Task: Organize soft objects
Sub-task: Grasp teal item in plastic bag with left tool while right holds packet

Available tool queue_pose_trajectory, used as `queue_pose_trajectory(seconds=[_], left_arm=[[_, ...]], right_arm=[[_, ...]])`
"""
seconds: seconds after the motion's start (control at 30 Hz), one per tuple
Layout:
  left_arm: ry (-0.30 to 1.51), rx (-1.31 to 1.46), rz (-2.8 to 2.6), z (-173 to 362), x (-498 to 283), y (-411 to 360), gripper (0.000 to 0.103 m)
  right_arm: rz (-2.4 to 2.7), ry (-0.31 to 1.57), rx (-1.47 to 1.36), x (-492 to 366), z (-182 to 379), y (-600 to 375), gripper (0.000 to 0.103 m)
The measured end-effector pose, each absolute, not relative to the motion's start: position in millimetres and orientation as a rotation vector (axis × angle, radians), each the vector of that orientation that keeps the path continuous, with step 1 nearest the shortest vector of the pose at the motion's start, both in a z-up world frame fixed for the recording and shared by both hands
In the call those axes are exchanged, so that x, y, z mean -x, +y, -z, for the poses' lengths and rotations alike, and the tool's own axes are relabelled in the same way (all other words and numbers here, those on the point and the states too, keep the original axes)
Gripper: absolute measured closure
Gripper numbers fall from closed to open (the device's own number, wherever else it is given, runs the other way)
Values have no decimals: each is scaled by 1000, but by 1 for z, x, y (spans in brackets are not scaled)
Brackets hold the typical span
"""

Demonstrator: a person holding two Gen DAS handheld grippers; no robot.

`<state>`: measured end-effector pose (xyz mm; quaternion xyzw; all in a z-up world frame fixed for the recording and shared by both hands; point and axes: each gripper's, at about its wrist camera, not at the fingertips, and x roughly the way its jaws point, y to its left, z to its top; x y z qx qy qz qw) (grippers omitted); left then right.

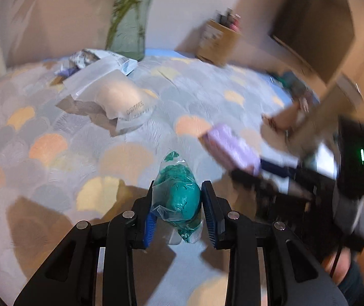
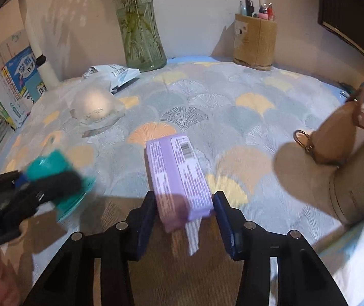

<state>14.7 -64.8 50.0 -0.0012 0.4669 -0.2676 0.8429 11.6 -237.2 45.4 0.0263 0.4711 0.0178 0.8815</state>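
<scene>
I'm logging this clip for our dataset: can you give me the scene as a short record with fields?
surface: table under fan-patterned cloth
left gripper: fingers shut on teal bagged item
right gripper: fingers shut on purple pack
loose on table: white mask in wrapper, tan bag
background: glass vase, pen holder

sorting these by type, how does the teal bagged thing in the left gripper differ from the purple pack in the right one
The teal item is a rounded, crumpled lump in a clear plastic bag; the purple pack is a flat-sided rectangular block. The purple pack carries printed text and a barcode; the teal item shows no label. Both are clamped between blue pads, one in the left gripper, one in the right gripper, over the patterned tablecloth.
</scene>
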Motion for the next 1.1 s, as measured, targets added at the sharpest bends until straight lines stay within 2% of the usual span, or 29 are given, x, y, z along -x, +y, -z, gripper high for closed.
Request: queue_pose_trajectory(seconds=[0.13,0.17,0.23,0.33,0.37,0.4,0.47,0.57,0.83,1.1], left_arm=[[1027,-125,633,-43,-2,-68,69],[1030,-163,622,-41,1,-70,58],[1027,-254,562,-34,4,-70,54],[1003,-351,475,-27,6,-64,50],[993,-355,457,-29,8,-58,39],[986,-353,442,-31,8,-52,36],[980,-328,431,-35,9,-40,36],[998,-254,440,-38,11,-17,30],[1070,-65,462,-35,24,18,30],[1047,144,563,-48,43,33,30]], right_arm=[[-24,982,-25,-5,-43,-232,58],[-18,981,-12,-6,-42,-230,58],[-12,976,8,-6,-41,-228,57],[-11,978,7,-6,-40,-229,42],[-5,980,5,-7,-40,-230,40],[-1,982,1,-7,-40,-231,39],[4,985,-11,-7,-39,-233,38],[12,986,3,-7,-39,-231,37],[5,980,45,-6,-39,-224,37],[-17,982,35,-7,-39,-223,37]])
